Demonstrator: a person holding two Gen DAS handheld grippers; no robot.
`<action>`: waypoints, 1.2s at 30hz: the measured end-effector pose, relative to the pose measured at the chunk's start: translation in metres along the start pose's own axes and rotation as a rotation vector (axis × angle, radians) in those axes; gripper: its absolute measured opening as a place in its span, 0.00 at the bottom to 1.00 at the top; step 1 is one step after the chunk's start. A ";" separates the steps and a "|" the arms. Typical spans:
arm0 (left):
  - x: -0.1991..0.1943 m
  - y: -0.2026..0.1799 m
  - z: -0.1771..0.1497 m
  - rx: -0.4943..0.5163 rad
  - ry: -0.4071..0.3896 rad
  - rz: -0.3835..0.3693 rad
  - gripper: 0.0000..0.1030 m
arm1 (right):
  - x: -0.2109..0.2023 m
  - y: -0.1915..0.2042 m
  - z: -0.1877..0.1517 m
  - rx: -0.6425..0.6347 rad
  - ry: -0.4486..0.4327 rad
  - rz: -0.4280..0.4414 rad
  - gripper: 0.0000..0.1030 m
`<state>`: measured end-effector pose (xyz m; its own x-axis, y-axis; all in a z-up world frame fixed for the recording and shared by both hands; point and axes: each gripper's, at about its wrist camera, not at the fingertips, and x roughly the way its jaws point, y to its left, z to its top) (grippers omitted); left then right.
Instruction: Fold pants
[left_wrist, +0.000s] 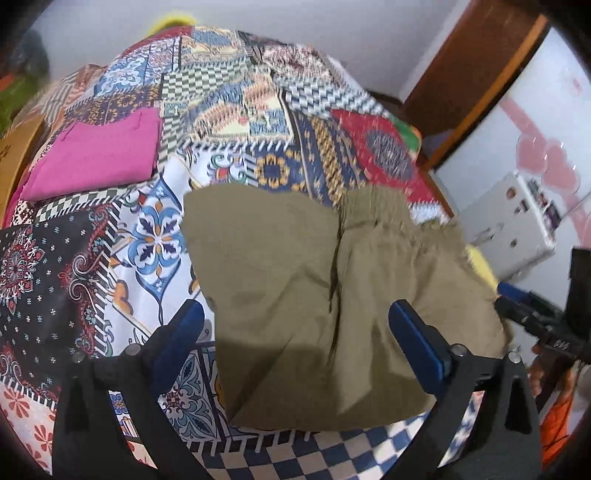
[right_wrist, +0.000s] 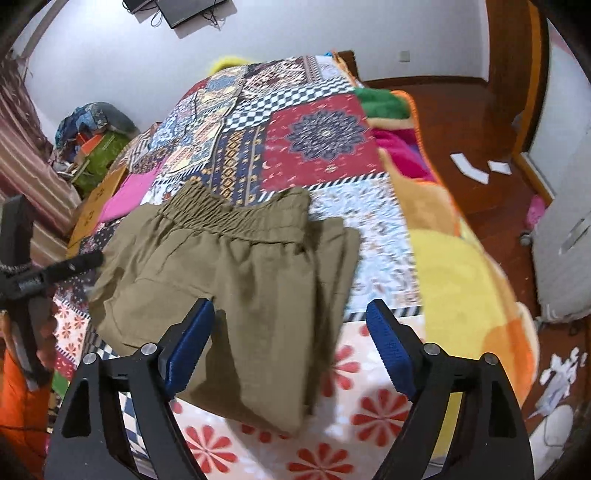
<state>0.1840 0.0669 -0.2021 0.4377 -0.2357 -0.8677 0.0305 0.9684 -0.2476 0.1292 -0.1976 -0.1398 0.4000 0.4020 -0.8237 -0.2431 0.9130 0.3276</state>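
Note:
Olive-green pants (left_wrist: 317, 295) lie folded in a loose stack on the patchwork bedspread (left_wrist: 229, 110). My left gripper (left_wrist: 295, 339) hangs over them with its blue pads wide apart and nothing pinched between them. In the right wrist view the same pants (right_wrist: 236, 280) show their gathered elastic waistband (right_wrist: 221, 218) at the far end. The right gripper (right_wrist: 291, 343) stands open above the near part of the stack, its pads clear of the cloth. Each gripper shows at the edge of the other's view: the right gripper (left_wrist: 532, 314) and the left gripper (right_wrist: 55, 273).
A folded pink garment (left_wrist: 96, 155) lies on the bed at the far left. A yellow-and-orange blanket (right_wrist: 461, 288) drapes over the bed's right edge. Beyond it are a wooden floor (right_wrist: 461, 122) with paper scraps, a white cabinet (left_wrist: 509, 225) and a clutter pile (right_wrist: 92, 140) by the wall.

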 end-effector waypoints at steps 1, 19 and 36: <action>0.005 0.000 -0.002 0.001 0.016 0.009 0.98 | 0.003 0.001 -0.001 0.001 0.009 0.004 0.81; 0.041 -0.019 0.000 0.031 0.065 -0.053 0.99 | 0.030 -0.011 -0.010 0.061 0.082 0.114 0.85; 0.018 -0.030 -0.001 0.042 0.021 -0.070 0.30 | 0.017 0.000 0.002 0.013 -0.014 0.092 0.16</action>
<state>0.1903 0.0334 -0.2109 0.4140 -0.3039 -0.8580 0.0984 0.9520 -0.2897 0.1382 -0.1903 -0.1529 0.3893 0.4847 -0.7833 -0.2676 0.8732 0.4074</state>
